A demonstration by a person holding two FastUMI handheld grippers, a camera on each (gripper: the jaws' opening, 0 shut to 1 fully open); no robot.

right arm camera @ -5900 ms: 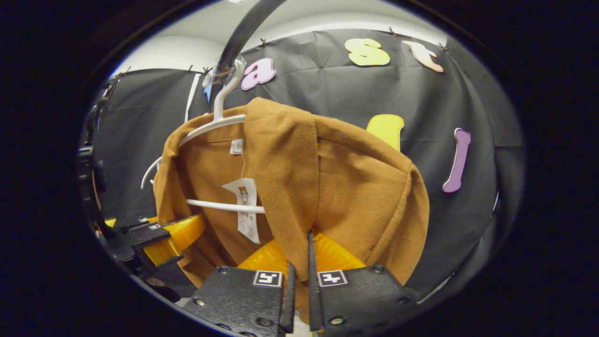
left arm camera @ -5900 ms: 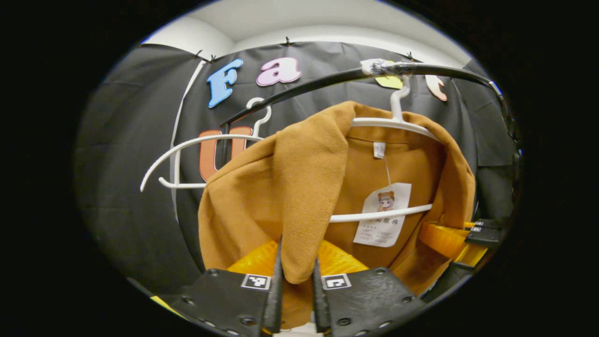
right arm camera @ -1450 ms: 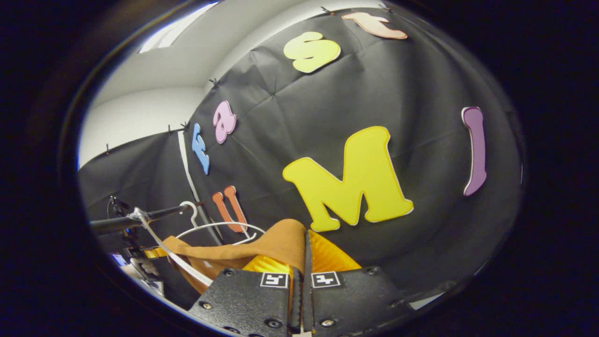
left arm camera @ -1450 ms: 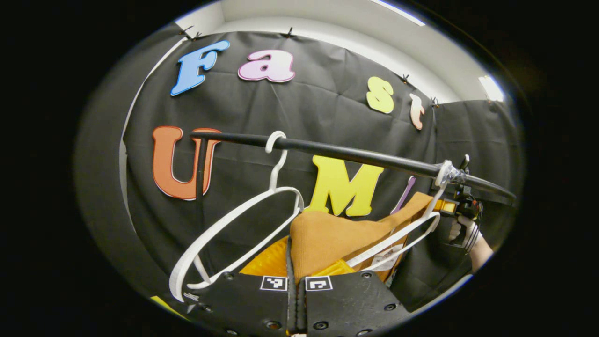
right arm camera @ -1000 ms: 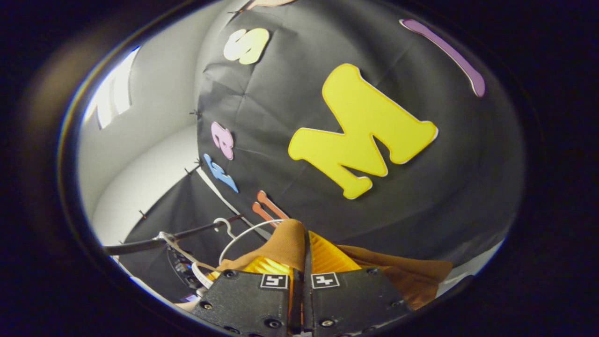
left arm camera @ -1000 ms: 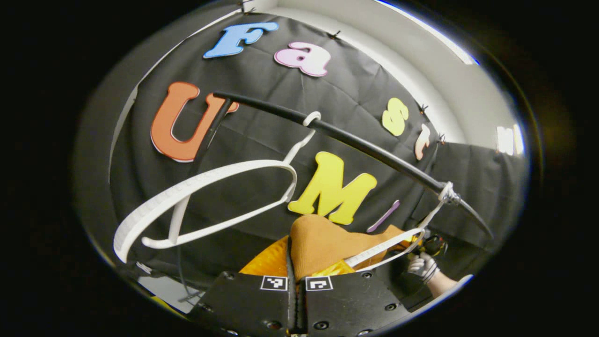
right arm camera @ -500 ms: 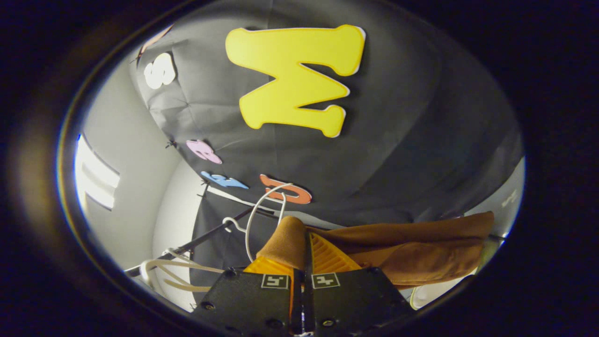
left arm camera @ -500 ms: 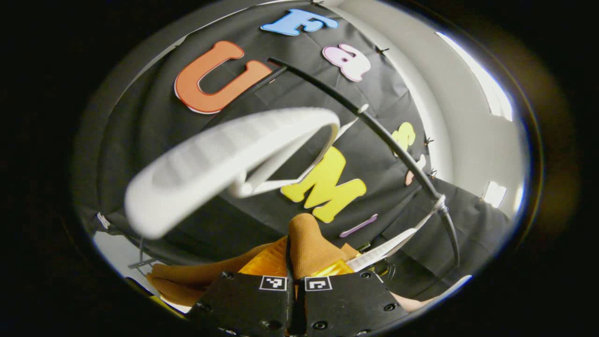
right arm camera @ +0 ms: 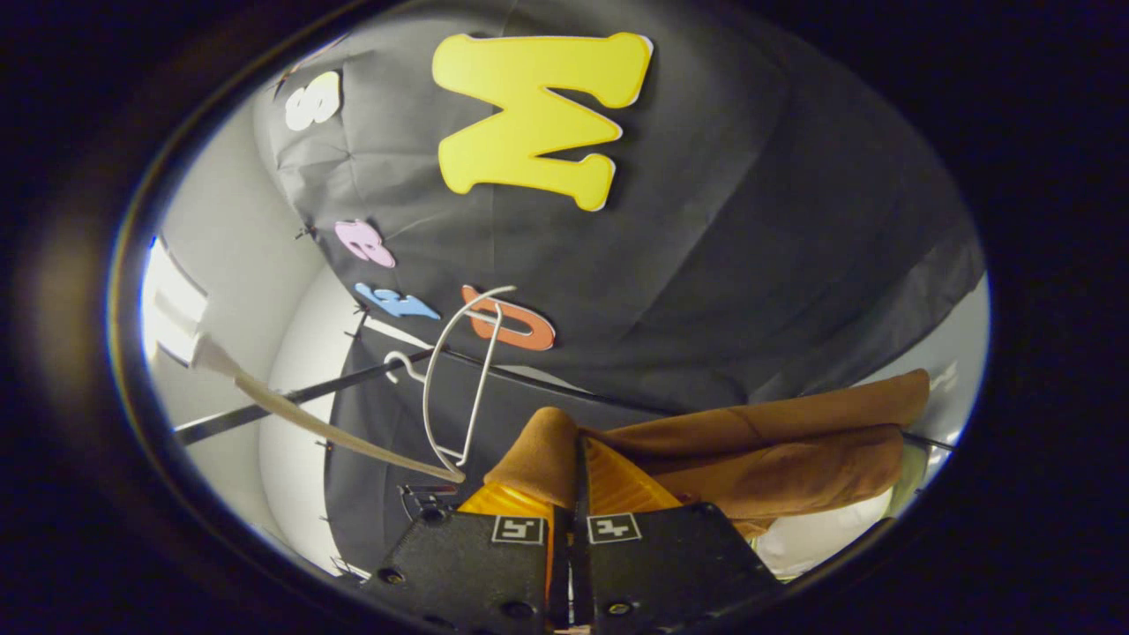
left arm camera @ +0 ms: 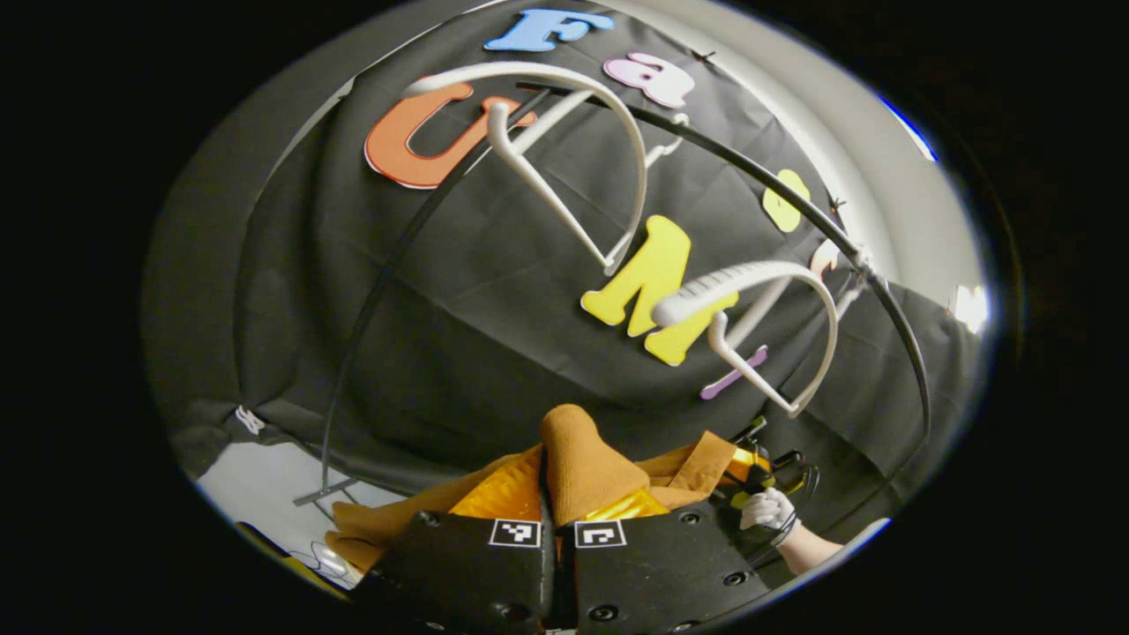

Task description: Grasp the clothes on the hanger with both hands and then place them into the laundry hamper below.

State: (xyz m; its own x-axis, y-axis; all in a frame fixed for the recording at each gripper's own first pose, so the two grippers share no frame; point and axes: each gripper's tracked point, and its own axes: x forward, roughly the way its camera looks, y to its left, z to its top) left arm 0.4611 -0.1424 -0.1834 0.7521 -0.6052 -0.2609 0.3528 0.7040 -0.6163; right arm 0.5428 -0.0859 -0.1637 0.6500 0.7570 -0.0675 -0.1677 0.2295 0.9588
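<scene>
The brown garment (left arm camera: pixel 584 459) is pinched at a fold between the two fingers of the left gripper (left arm camera: pixel 557 503), whose jaws are clenched on the cloth; a hump of fabric rises just ahead of the fingertips, and the rest trails off to either side below them. In the right gripper view the same garment (right arm camera: pixel 776 459) is likewise clamped between the fingers of the right gripper (right arm camera: pixel 573 494), with the bulk of the cloth stretching away to that gripper's right in a long horizontal fold. The garment hangs clear of both hangers. Up and to the right of the left gripper, a bare white hanger (left arm camera: pixel 776 317) dangles from the black rail (left arm camera: pixel 794 220); a second bare white hanger (left arm camera: pixel 573 150) hangs farther along the rail, above the fingers. Just right of the left gripper's fingers, a gloved hand (left arm camera: pixel 766 510) holds the other gripper beside the cloth. In the right gripper view, one hanger (right arm camera: pixel 459 379) stands up-left of the fingers on the rail (right arm camera: pixel 291 401).
</scene>
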